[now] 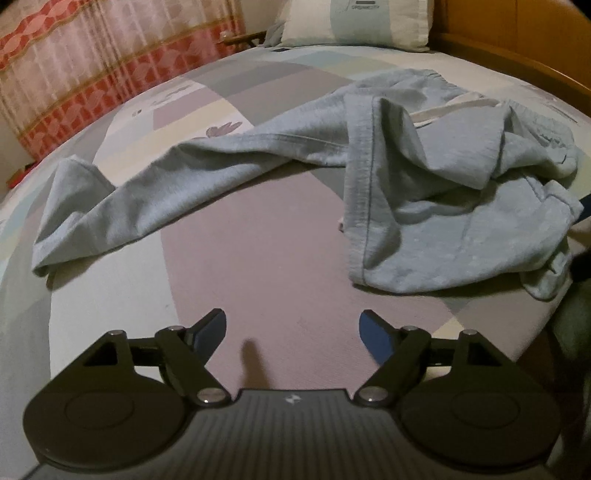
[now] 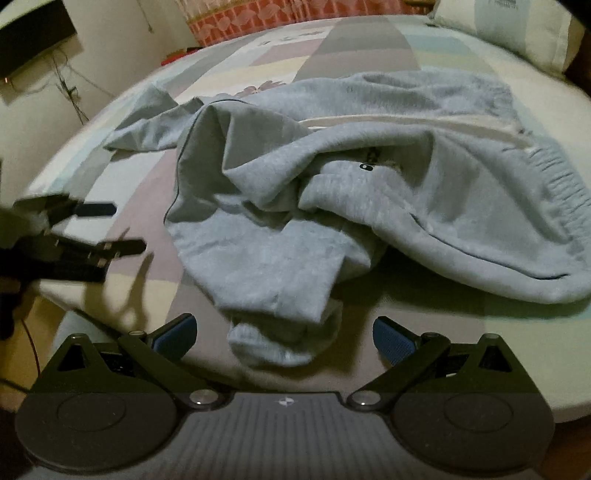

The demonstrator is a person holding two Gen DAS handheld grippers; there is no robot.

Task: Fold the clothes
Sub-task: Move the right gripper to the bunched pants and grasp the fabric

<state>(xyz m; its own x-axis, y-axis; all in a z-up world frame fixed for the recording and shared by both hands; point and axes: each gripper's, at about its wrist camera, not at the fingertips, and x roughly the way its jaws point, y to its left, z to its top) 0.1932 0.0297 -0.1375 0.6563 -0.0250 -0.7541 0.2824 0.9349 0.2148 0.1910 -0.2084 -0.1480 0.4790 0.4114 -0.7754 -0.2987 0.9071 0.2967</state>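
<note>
Light grey sweatpants (image 1: 424, 221) lie crumpled on the patchwork bedsheet (image 1: 266, 251). One leg (image 1: 110, 206) stretches out flat to the left; the other is folded over the bunched waist part. My left gripper (image 1: 293, 325) hovers open over bare sheet, short of the trousers, with nothing between its fingers. In the right wrist view the sweatpants (image 2: 332, 184) fill the middle, elastic waistband (image 2: 565, 192) at the right. A cuff (image 2: 273, 343) lies between the wide jaws of my right gripper (image 2: 284, 326), whose pads stand clear of it. The left gripper (image 2: 118, 229) shows at the left edge.
A pillow (image 1: 354, 22) rests at the head of the bed beside a wooden bed frame (image 1: 517, 44). A red-patterned curtain (image 1: 92, 55) hangs beyond the far side. Cables (image 2: 70, 96) run down the wall left of the mattress edge.
</note>
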